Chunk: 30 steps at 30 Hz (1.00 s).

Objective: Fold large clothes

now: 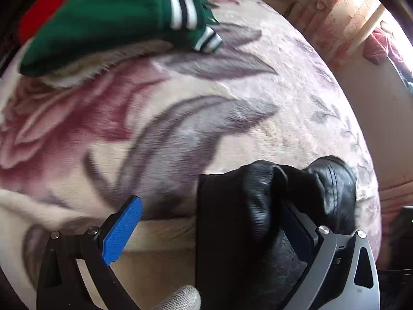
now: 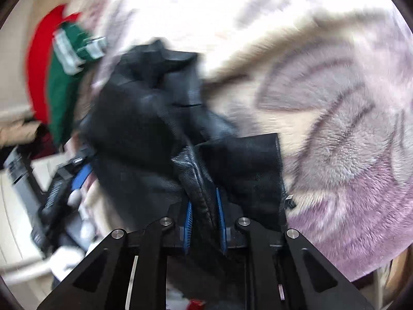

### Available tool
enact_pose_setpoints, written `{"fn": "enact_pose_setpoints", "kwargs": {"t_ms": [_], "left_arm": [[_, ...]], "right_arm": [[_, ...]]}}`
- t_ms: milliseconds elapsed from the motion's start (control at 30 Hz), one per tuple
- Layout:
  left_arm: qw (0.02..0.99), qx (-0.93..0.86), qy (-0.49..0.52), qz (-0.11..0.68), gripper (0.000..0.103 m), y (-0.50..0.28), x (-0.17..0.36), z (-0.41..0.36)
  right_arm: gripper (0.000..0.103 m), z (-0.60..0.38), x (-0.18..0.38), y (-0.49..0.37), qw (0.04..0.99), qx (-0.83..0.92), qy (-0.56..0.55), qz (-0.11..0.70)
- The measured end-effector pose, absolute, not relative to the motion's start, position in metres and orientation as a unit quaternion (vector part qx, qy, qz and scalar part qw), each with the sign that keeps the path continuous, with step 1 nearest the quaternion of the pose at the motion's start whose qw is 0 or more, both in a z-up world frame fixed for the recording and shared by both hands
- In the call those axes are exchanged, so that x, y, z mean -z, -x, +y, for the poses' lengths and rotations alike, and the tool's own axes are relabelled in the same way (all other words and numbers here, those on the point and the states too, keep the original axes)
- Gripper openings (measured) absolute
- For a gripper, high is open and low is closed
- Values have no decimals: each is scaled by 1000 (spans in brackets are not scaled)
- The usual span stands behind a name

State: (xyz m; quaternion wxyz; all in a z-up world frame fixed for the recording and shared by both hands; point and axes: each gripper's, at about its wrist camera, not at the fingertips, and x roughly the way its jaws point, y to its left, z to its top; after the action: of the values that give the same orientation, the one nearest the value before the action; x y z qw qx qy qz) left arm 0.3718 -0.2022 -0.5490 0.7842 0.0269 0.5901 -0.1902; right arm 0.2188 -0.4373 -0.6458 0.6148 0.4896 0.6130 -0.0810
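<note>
The left gripper (image 1: 206,222) hangs low over the near edge of the floral blanket (image 1: 180,118), its jaws spread wide apart, with the black leather garment (image 1: 271,206) draped over the right finger only and the blue pad (image 1: 122,230) of the left finger bare. The right gripper (image 2: 204,222) points far across the blanket (image 2: 335,129) with its jaws clamped on a fold of the black leather garment (image 2: 144,118), which bunches up ahead of it. The left wrist view alone shows the green striped garment (image 1: 116,13) clearly, lying at the far left on a red one (image 1: 44,13); the right wrist view is motion-blurred but alone shows cluttered furniture (image 2: 25,180) at the near left.
</note>
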Motion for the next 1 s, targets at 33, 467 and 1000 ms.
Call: {"fn": "enact_pose_setpoints", "kwargs": {"t_ms": [33,467,1000], "left_arm": [[783,192,-28,591,103,-373,548,-204],[783,161,44,599,103,-335,519,-105],[637,373,243,629,103,-309,587,-120]], "right_arm": [[16,-439,658,-226,609,89,-488,620],[103,-470,596,-196,624,34,-488,609],[103,-436,698,-227,593,-137,-528,592]]}}
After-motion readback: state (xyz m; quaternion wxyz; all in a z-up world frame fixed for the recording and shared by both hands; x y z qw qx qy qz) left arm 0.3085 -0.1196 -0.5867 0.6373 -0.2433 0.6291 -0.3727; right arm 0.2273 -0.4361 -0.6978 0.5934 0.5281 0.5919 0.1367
